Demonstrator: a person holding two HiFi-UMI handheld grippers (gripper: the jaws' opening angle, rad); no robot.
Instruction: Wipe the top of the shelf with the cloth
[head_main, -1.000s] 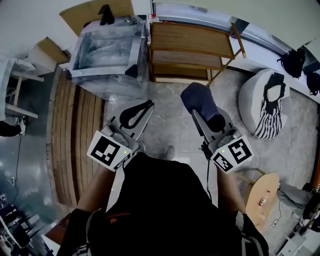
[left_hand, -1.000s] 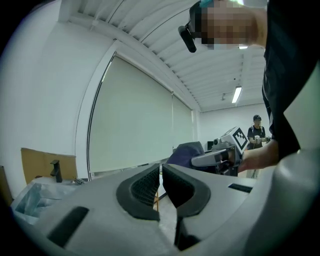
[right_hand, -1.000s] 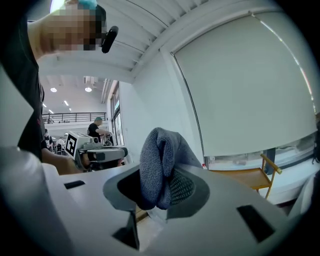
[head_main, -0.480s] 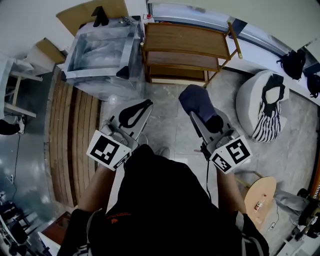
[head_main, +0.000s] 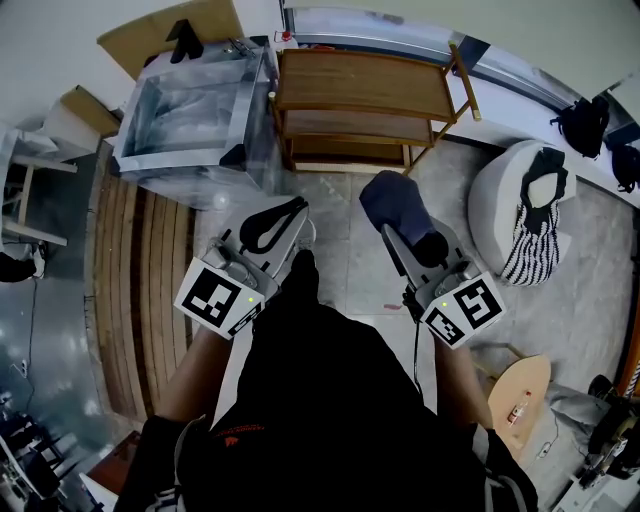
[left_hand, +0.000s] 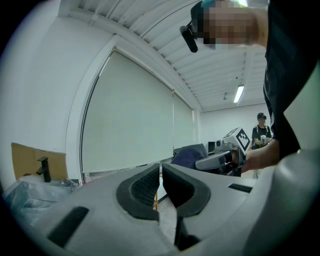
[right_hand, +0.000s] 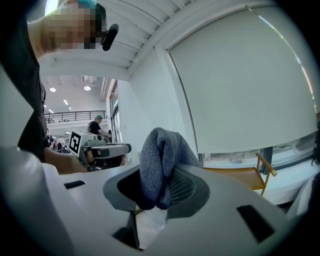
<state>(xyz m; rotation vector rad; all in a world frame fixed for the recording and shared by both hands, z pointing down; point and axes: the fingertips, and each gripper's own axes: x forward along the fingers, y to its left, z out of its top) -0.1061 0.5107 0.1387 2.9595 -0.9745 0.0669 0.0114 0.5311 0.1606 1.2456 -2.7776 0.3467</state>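
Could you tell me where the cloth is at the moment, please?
The cloth is clamped in the jaws of the right gripper, right of centre in the head view, held over the floor just short of the wooden shelf.

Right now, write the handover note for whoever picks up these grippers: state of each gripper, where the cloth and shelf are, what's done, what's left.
Left gripper: jaws together, nothing between them, held at waist height.
Right gripper: shut on the blue-grey cloth, which bunches up above the jaws.
Wooden shelf: ahead across the floor, against the wall, beside a plastic-wrapped box. Its top board looks bare.
Done: cloth is in grip.
Left: the cloth is not yet on the shelf. Step forward, lay it on the top board and wipe across it.
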